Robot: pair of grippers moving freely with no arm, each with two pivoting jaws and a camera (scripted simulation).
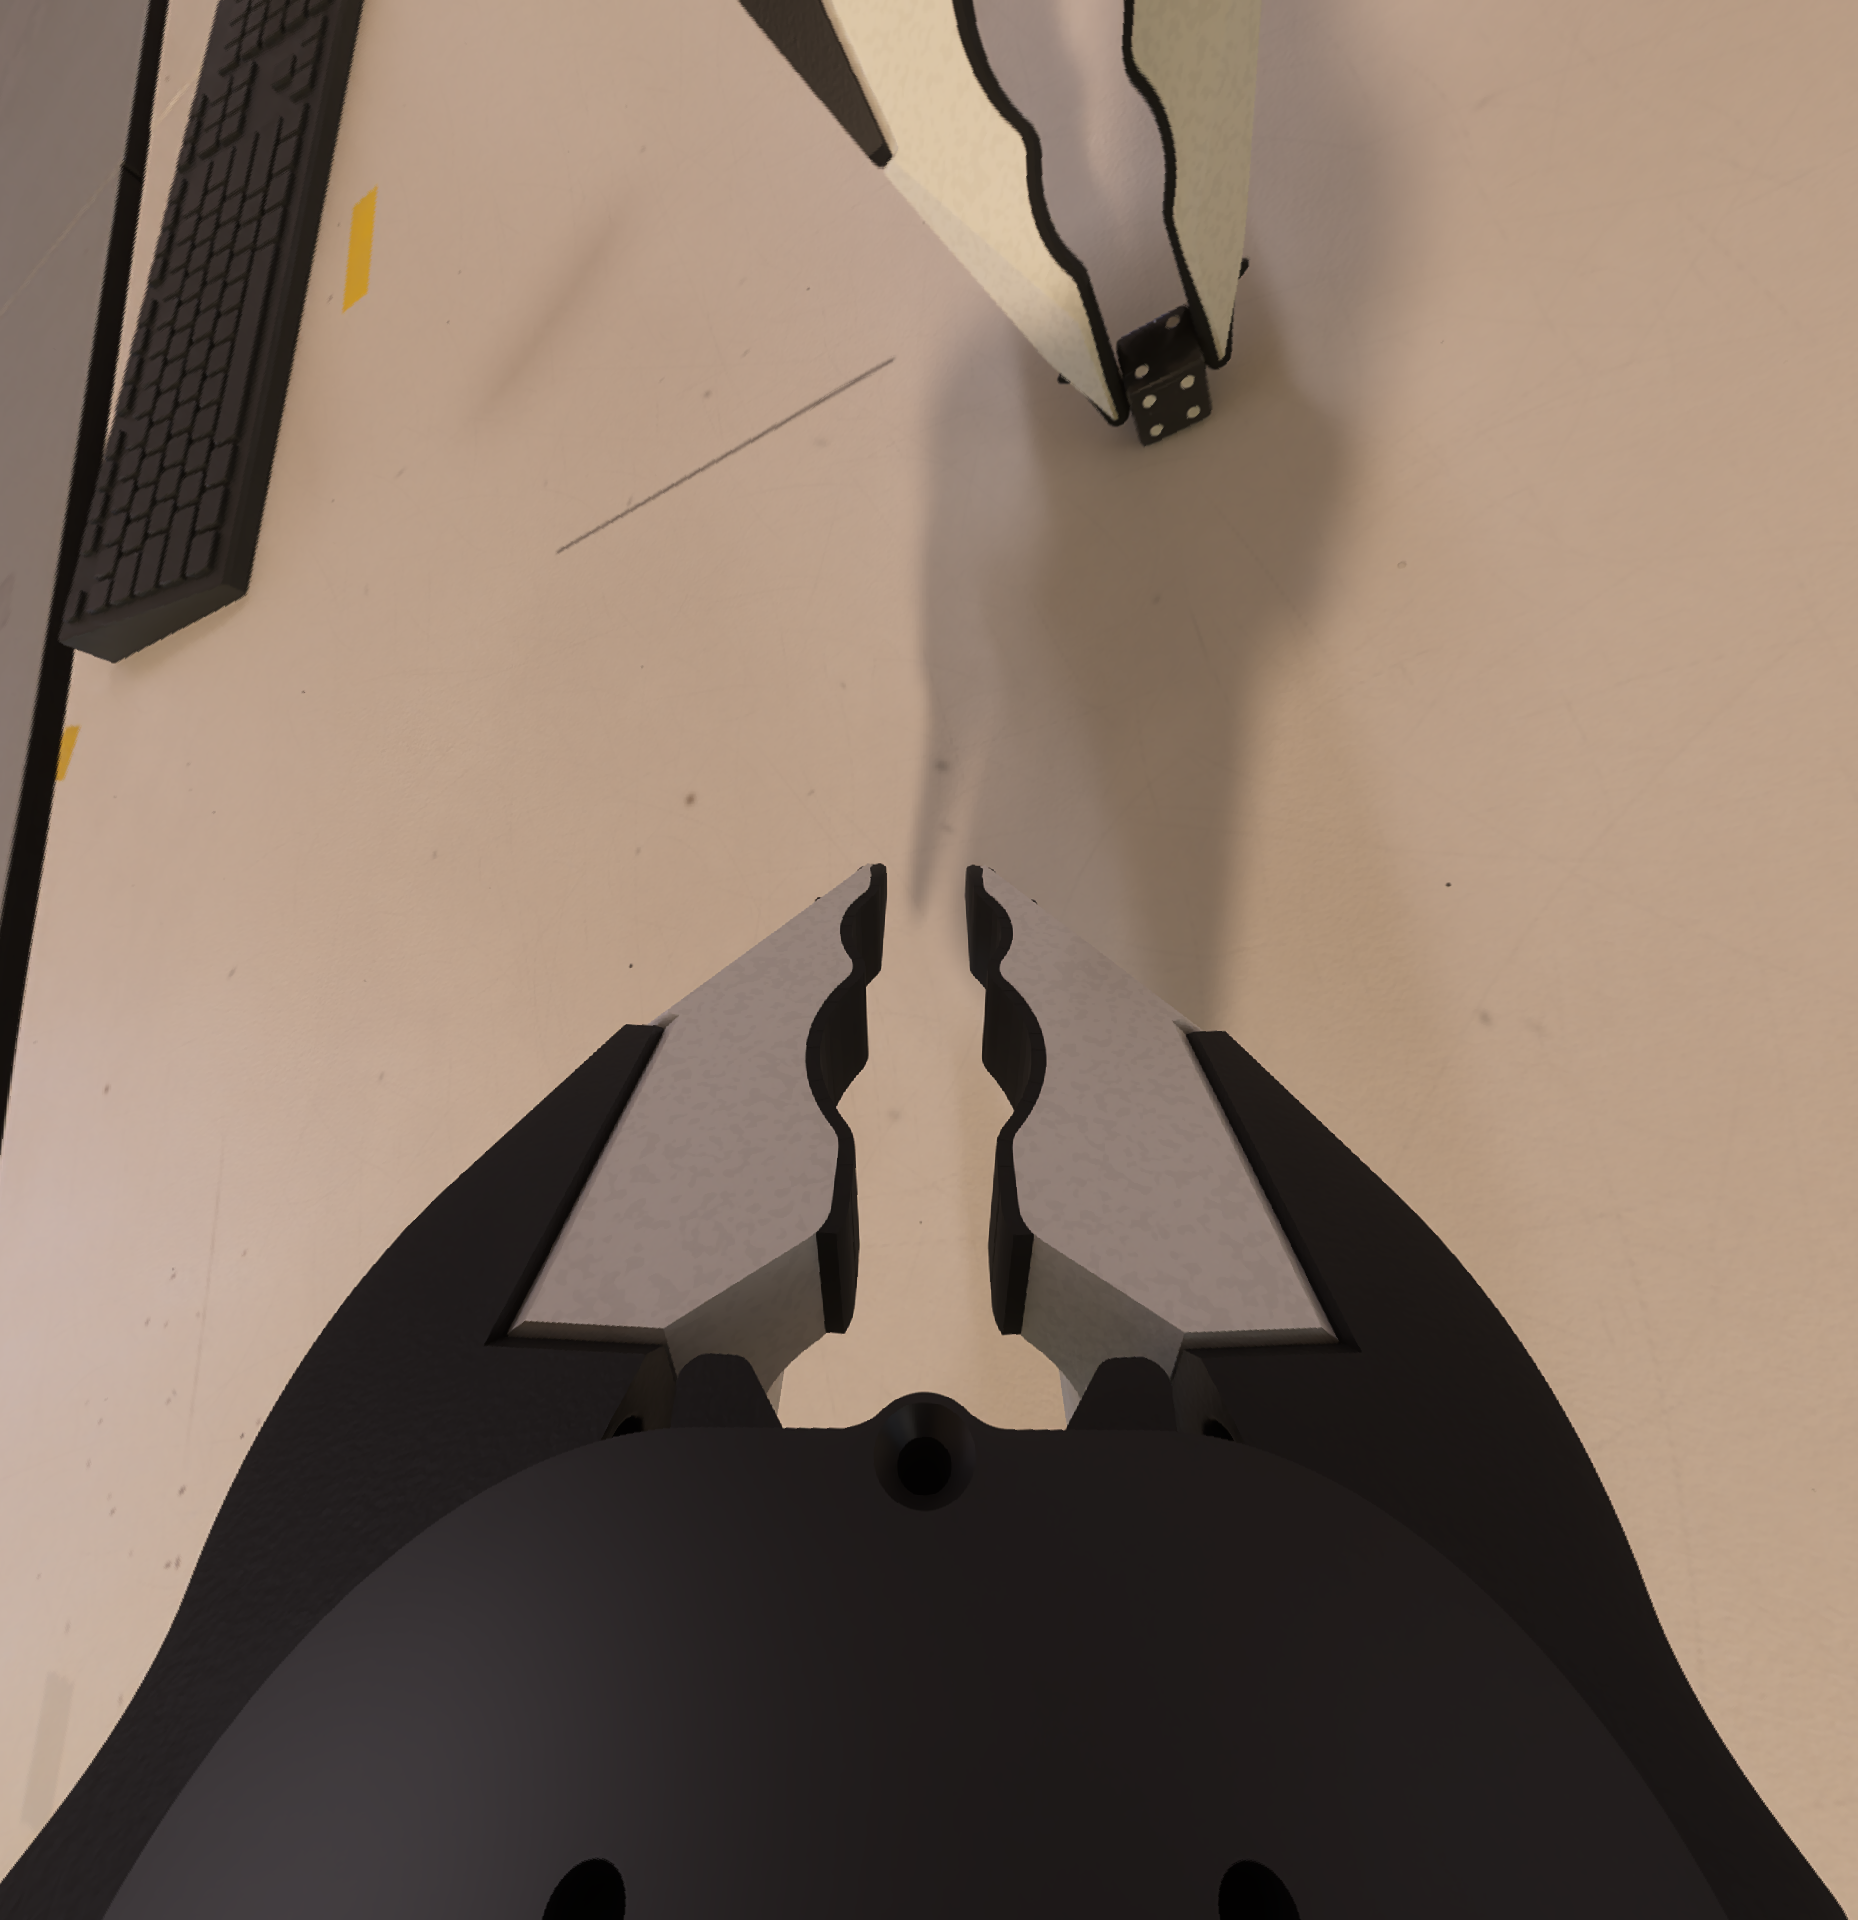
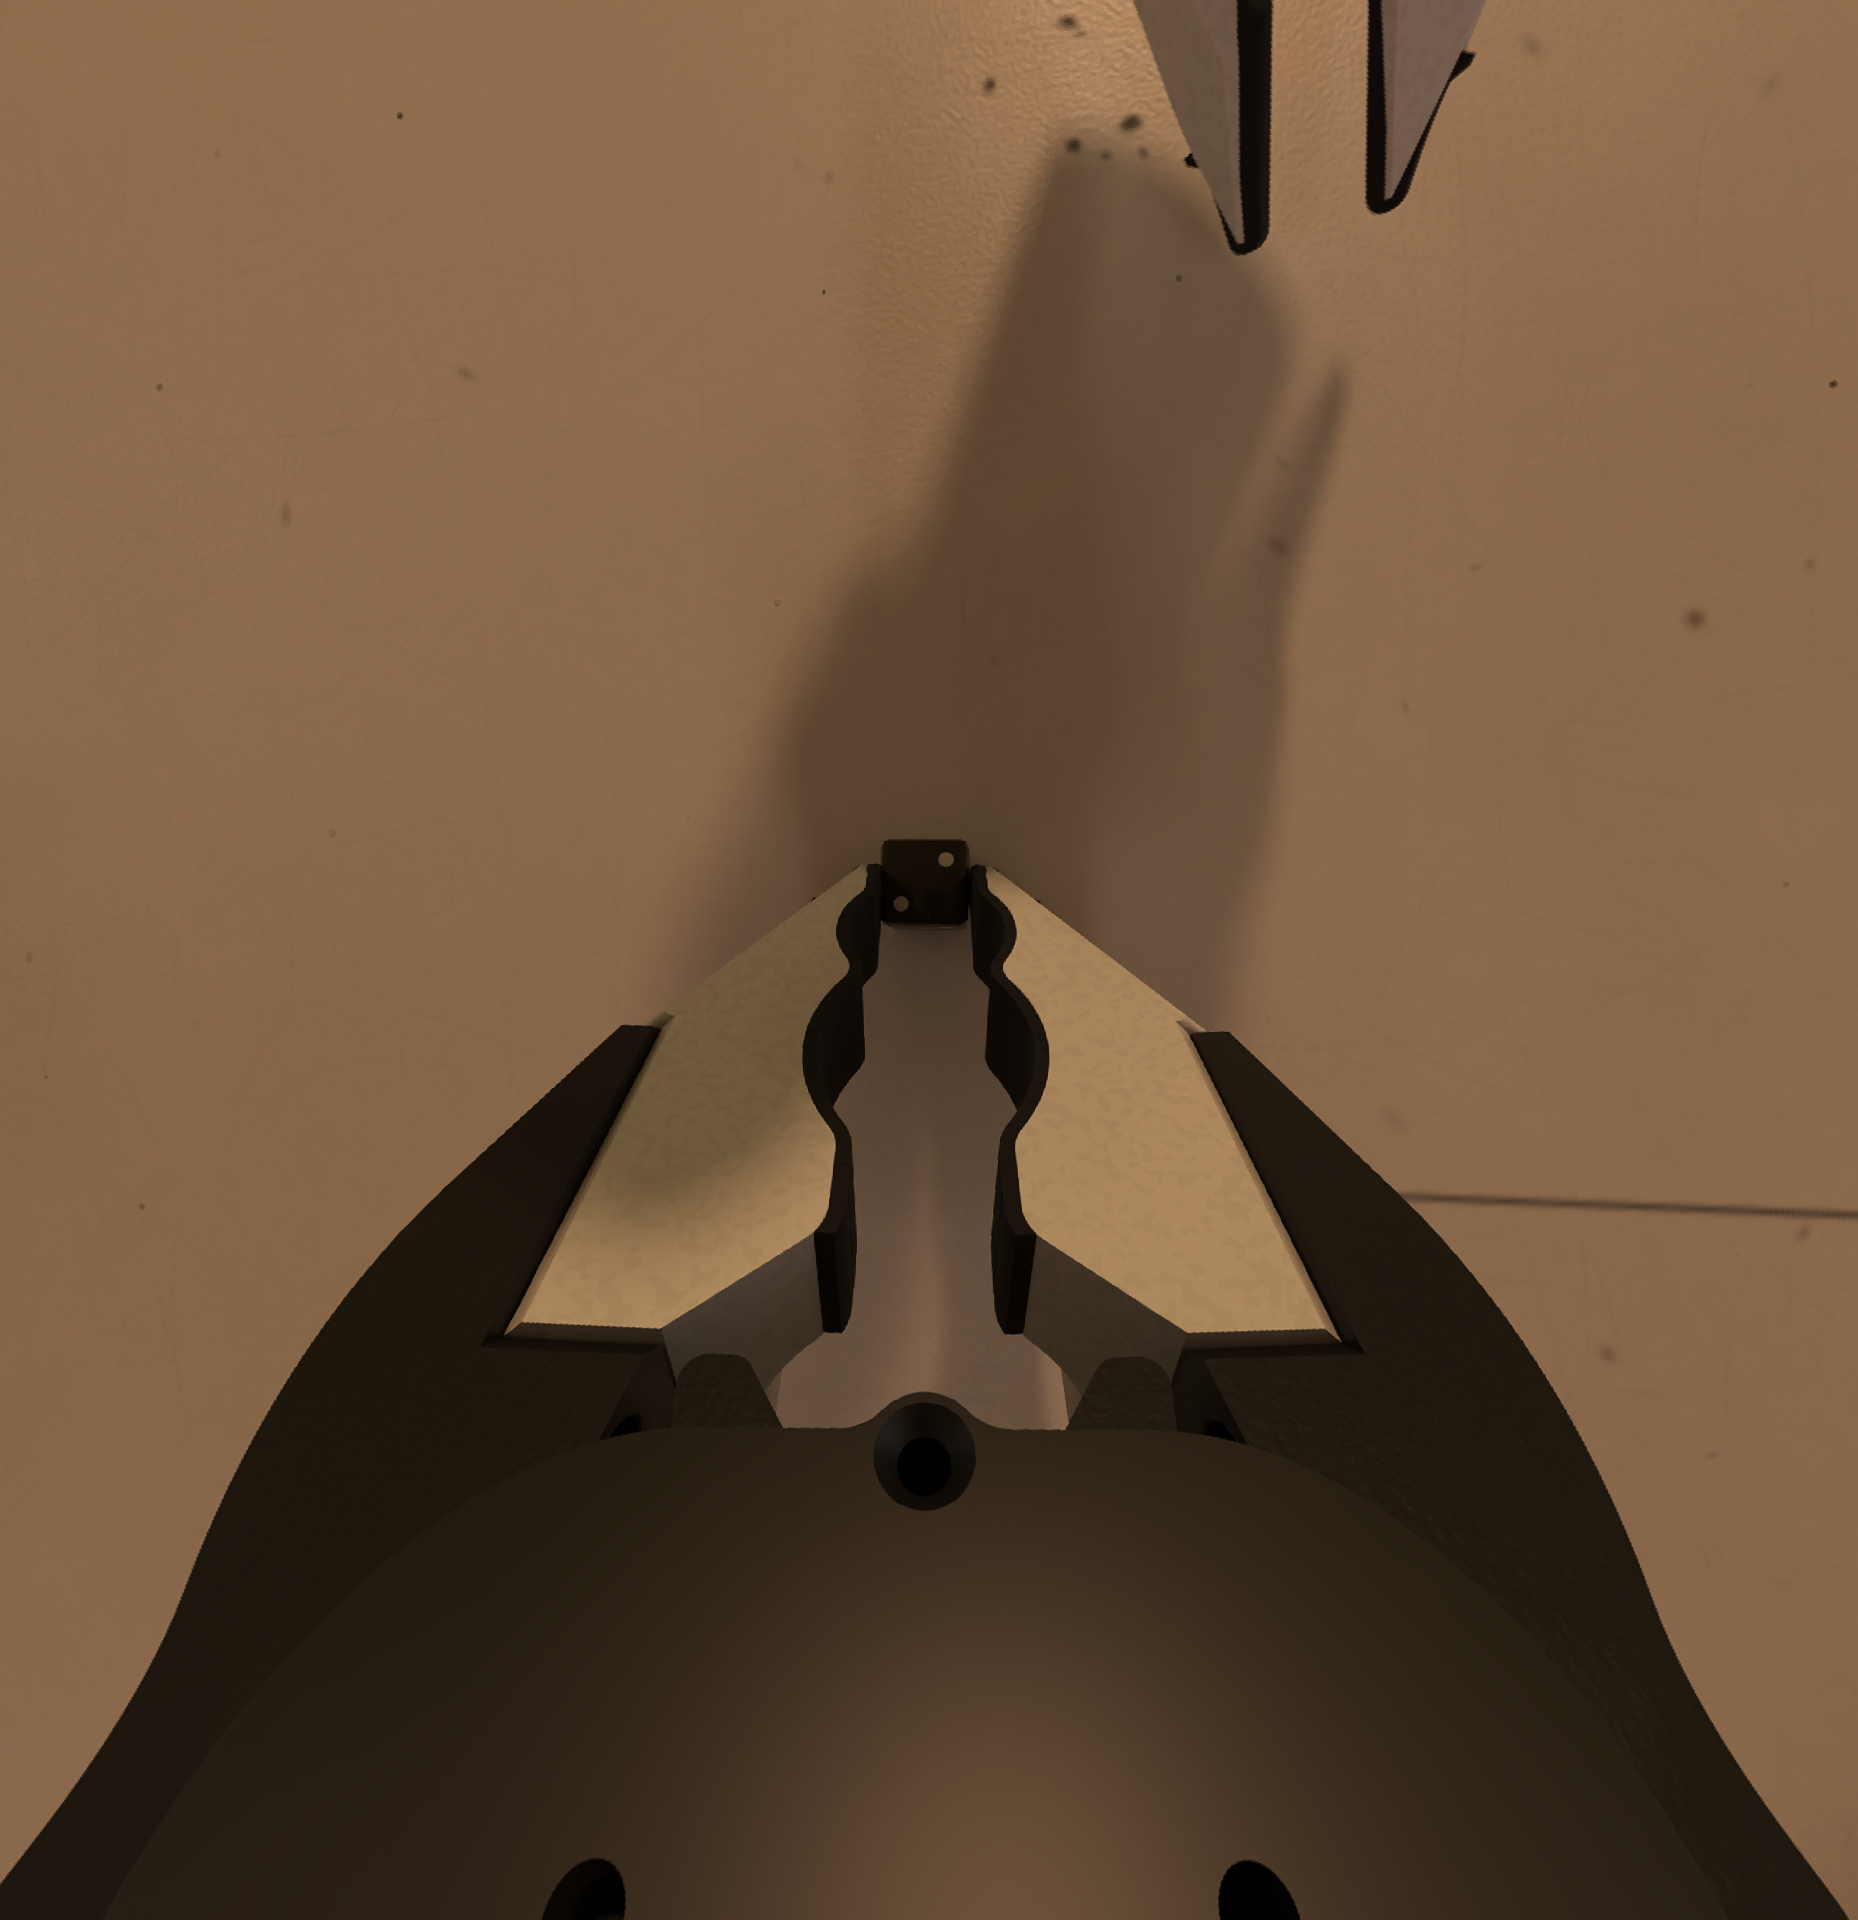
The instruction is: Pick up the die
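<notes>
**Die pinched at R gripper tips**

The right gripper point(image 2: 925, 888) has its jaws drawn in narrow, clamped on the die point(image 2: 924, 883) at the very tips. Die is black w/ pale pips; two pips show on the face toward the right wrist cam. From the left wrist cam the same die point(image 1: 1169, 387) sits between the two cream fingers, one finger on each side, w/ a four-pip face and part of another face visible. Its lower corner pokes out past the fingertips. Can't tell if it's touching the table point(image 1: 1527, 935) or just clear of it; a soft shadow falls on the surface below and beside it.

The left gripper point(image 1: 925, 883) is well apart from the die, nearer the cam side of the table, jaws narrow w/ a slim gap between them and nothing inside. Its fingertips also show at the top of the right wrist view.

A black keyboard point(image 1: 192, 322) lies along the table's left edge, w/ yellow tape marks point(image 1: 360, 249) near it. A thin dark line point(image 1: 725, 455) crosses the tabletop btwn keyboard and die.
</notes>
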